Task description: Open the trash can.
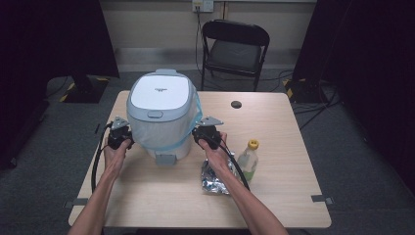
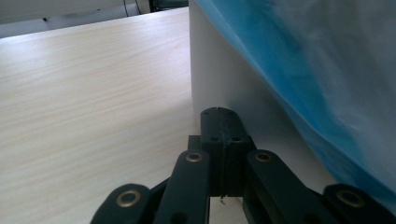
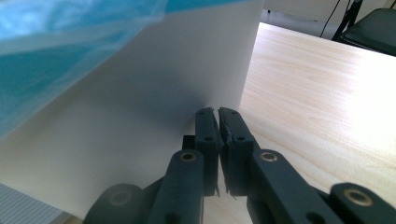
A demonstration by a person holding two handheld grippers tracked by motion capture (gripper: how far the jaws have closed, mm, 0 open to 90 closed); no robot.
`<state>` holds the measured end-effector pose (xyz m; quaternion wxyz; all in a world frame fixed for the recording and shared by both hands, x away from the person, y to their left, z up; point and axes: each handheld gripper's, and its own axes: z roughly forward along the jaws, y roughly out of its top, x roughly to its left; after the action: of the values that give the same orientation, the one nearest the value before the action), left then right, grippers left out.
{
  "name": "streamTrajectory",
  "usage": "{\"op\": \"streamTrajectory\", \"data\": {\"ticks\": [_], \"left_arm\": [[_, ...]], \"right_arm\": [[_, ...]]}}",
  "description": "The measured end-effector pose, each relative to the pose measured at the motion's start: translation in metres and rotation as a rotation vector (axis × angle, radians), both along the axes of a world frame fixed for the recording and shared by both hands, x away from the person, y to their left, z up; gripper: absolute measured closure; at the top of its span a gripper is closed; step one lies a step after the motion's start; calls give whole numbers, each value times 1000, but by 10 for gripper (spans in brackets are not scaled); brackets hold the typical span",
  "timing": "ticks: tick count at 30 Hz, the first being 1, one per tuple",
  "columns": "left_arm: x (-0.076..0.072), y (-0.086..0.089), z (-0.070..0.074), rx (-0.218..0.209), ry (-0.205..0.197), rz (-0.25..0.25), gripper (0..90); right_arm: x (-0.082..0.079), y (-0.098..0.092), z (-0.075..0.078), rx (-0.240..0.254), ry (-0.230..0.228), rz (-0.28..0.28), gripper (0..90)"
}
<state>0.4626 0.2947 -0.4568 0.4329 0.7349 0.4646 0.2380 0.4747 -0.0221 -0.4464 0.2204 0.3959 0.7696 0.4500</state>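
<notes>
A white pedal bin (image 1: 160, 115) with a grey-blue lid stands on the wooden table (image 1: 274, 122), lined with a blue bag (image 1: 195, 122) that hangs over its rim. My left gripper (image 1: 122, 133) sits against the bin's left side, my right gripper (image 1: 201, 132) against its right side. In the left gripper view the jaws (image 2: 219, 112) are pressed together, empty, close to the white wall (image 2: 219, 70) under the blue bag (image 2: 317, 70). In the right gripper view the jaws (image 3: 218, 112) are nearly touching, empty, beside the bin wall (image 3: 163, 84) and bag (image 3: 56, 46).
A crumpled foil packet (image 1: 215, 177) and a bottle with a yellow cap (image 1: 248, 159) lie right of my right forearm. A dark cable hole (image 1: 236, 104) is in the tabletop behind. A black folding chair (image 1: 235, 46) stands beyond the far edge.
</notes>
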Motion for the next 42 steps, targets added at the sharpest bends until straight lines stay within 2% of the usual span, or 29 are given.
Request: {"op": "streamTrajectory", "data": {"ticks": [1, 2, 3, 4, 5, 6, 7, 9, 10, 13, 14, 15, 17, 18, 19, 21, 22, 23, 25, 28, 30, 34, 35, 39, 40, 42], "left_arm": [[-2, 1, -1, -4, -3, -4, 866], [-3, 2, 0, 1, -3, 11, 866], [-1, 5, 0, 5, 2, 33, 782], [2, 8, -1, 7, 6, 42, 585], [4, 11, -2, -4, 8, 47, 585], [11, 14, -6, -29, 25, 61, 469], [14, 13, -7, -10, 39, 68, 462], [23, 10, -8, 1, 29, 99, 450], [26, 10, -8, 1, 17, 115, 438], [33, 12, -6, -21, 25, 105, 434], [35, 12, -4, -53, 8, 108, 443], [35, 10, -3, -51, 6, 103, 482], [34, 8, -2, -54, 10, 93, 605], [33, 7, -1, -45, 9, 86, 605], [31, 4, 0, -46, 16, 63, 705], [26, -1, 3, -15, 13, 58, 765], [23, -2, 2, -11, 5, 50, 780], [23, -2, 2, -11, 5, 50, 785], [18, 1, 0, -55, 15, 36, 785], [9, -1, 0, -39, 5, 32, 786], [-3, -2, 1, -32, 4, 38, 792], [-19, -1, 2, -13, 3, 34, 791], [-19, -1, 2, -13, 3, 34, 791], [-35, 0, 2, -13, 6, 29, 791], [-43, 2, 2, -16, 1, 24, 790], [-47, 2, 2, -3, -1, 23, 788]], "right_arm": [[-5, 0, 1, -22, -6, -6, 834], [-5, 0, 1, -22, -6, -6, 834], [-5, 0, 2, -35, -7, -17, 781], [-2, -2, 4, -67, -19, -46, 644], [-2, -2, 4, -67, -19, -46, 644], [4, -4, 3, -76, -26, -65, 541], [5, -4, 2, -78, -33, -78, 532], [11, -1, 1, -74, -42, -119, 519], [14, 1, 1, -78, -61, -145, 508], [26, 3, 0, -44, -52, -193, 485], [30, 2, 0, -19, -44, -202, 506], [32, 2, 0, -2, -37, -200, 532], [32, 3, 0, -2, -40, -191, 566], [32, 4, 0, 4, -40, -184, 613], [30, 6, 0, 10, -36, -167, 702], [27, 9, 0, 12, -41, -154, 791], [26, 9, 0, 9, -43, -151, 808], [26, 9, 0, 9, -43, -151, 808], [24, 8, 0, 9, -41, -133, 824], [19, 5, 0, 15, -42, -117, 835], [10, 5, -1, 23, -45, -104, 856], [-1, 4, 1, 12, -35, -76, 856], [-1, 4, 1, 12, -35, -76, 856], [-15, 4, 3, -3, -25, -43, 862], [-23, 3, 4, -16, -23, -28, 862], [-26, 3, 4, -16, -22, -22, 862]]}}
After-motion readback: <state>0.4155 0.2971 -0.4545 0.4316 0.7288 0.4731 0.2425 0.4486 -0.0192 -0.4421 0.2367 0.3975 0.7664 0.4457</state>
